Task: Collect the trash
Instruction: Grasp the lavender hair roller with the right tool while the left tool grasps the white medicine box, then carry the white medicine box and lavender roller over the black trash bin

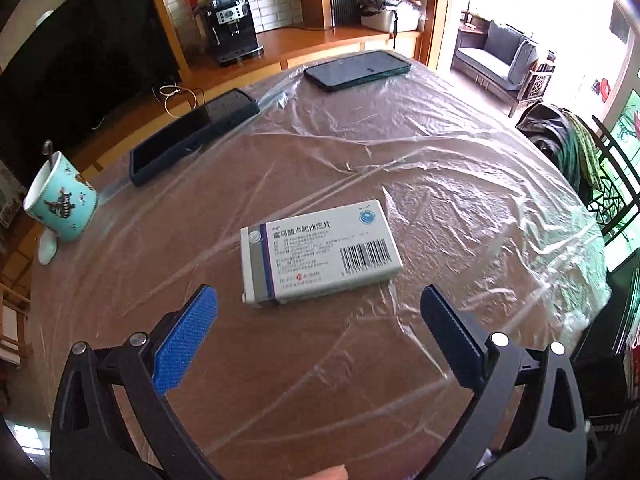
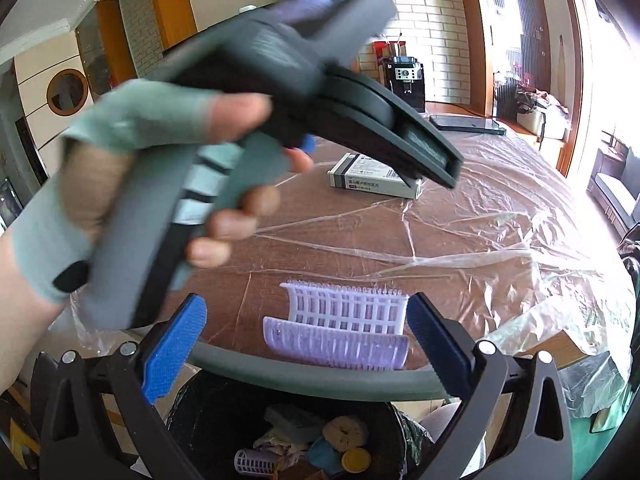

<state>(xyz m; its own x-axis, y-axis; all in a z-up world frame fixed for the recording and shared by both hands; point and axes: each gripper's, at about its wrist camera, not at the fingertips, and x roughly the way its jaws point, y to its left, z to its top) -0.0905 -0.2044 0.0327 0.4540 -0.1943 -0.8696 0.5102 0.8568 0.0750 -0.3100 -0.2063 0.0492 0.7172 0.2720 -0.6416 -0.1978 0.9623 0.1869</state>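
Left wrist view: the left claw (image 1: 318,300) hovers with its blue pads spread wide and nothing between them, just short of the white medicine box (image 1: 320,252) lying flat on the plastic-covered desk (image 1: 460,200). Beyond it, two dark phones sit near the far edge, a teal mug (image 1: 60,200) off to the left. Over on the right wrist view, the right claw (image 2: 306,312) is spread too, above the trash bin (image 2: 304,432), with a lilac hair roller (image 2: 340,328) on the desk edge between its pads.
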